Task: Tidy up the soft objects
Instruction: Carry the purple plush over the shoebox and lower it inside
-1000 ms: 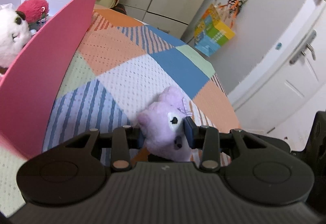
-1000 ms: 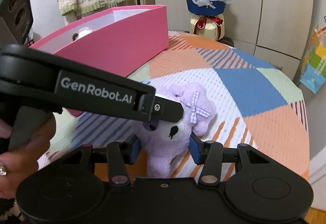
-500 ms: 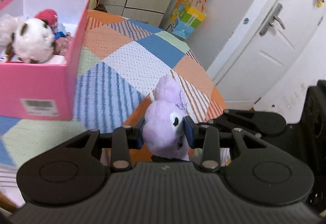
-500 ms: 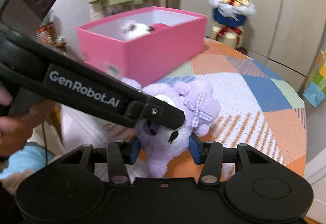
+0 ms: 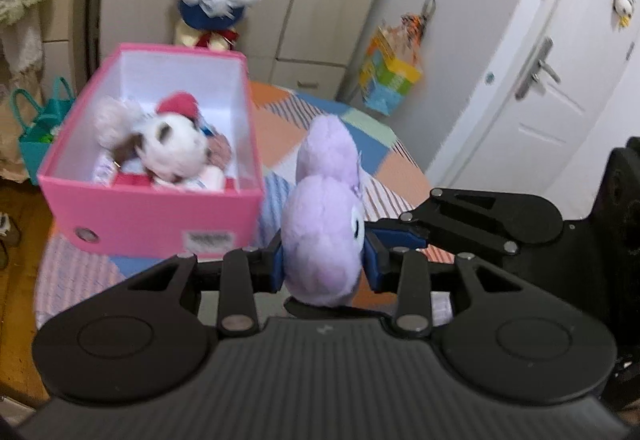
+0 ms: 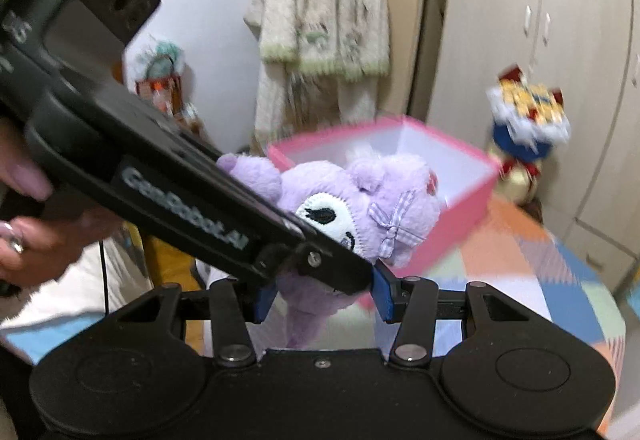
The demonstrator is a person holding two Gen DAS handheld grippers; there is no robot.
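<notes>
- The purple plush toy [image 5: 324, 240] hangs in the air, pinched between the blue pads of my left gripper [image 5: 325, 260].
- My right gripper [image 6: 320, 298] clamps the same toy [image 6: 360, 208] lower down, with the left one crossing over it.
- Ahead of the left gripper and to its left, the pink box [image 5: 152, 216] sits on the patchwork table [image 5: 280, 120], with a white plush [image 5: 168, 148] inside.

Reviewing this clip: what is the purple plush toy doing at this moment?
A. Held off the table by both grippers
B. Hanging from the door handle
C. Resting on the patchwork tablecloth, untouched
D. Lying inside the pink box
A: the purple plush toy sits between the pads of the left gripper and the right gripper, raised clear of the table, short of the pink box.
</notes>
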